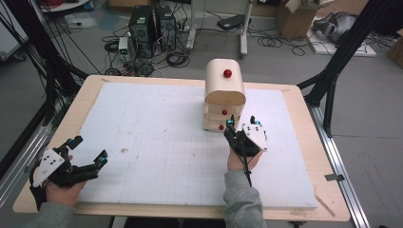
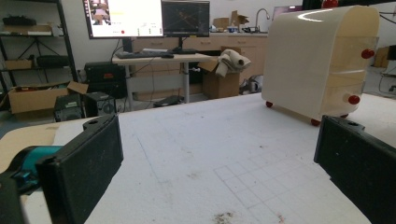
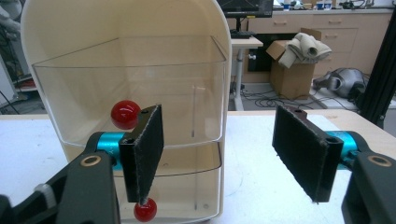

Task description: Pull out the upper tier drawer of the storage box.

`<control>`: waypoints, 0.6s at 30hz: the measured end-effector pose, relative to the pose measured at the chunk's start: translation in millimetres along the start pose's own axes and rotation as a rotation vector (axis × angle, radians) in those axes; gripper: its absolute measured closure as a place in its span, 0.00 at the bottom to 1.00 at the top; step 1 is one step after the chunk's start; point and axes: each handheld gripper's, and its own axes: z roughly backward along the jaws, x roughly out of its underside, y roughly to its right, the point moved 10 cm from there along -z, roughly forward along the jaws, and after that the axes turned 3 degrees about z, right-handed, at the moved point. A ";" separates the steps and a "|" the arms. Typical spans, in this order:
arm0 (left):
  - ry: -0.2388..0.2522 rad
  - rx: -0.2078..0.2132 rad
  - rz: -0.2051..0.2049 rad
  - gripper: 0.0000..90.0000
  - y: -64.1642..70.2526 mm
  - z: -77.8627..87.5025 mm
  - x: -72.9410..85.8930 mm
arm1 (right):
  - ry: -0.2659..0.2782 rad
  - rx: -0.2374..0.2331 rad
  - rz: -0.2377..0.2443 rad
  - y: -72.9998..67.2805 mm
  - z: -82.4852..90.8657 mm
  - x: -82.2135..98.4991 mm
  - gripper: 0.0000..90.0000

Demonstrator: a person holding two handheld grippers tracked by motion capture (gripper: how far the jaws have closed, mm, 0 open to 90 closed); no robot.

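A cream mini cabinet (image 1: pixel 225 90) with clear drawers and red knobs stands at the back right of the white foam board (image 1: pixel 152 142). My right gripper (image 1: pixel 242 122) is open just in front of its lower drawers. In the right gripper view the gripper (image 3: pixel 224 154) is empty; its left pad (image 3: pixel 145 149) lies between the upper knob (image 3: pixel 125 114) and the lower knob (image 3: pixel 144 211), and its right pad (image 3: pixel 301 154) is off the cabinet's (image 3: pixel 126 60) right side. My left gripper (image 1: pixel 90 148) rests open at the board's front left corner, holding nothing. The left gripper (image 2: pixel 219 163) faces the far-off cabinet (image 2: pixel 317 60).
The board lies on a wooden table (image 1: pixel 313 142) with bare edges all round. Black frame legs (image 1: pixel 342 52) stand at both sides. On the floor behind are computer towers (image 1: pixel 152 23), cables and a cardboard box (image 1: pixel 294 19).
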 end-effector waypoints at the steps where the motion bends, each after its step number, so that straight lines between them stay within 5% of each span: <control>1: 0.000 0.000 -0.001 0.02 0.1 0.0 0.0 | 0.001 0.000 0.000 -0.1 -0.1 -0.1 0.36; 18: 0.001 0.003 0.001 0.02 0.5 0.0 -0.7 | 0.003 0.009 0.005 -3.9 1.6 -0.3 0.36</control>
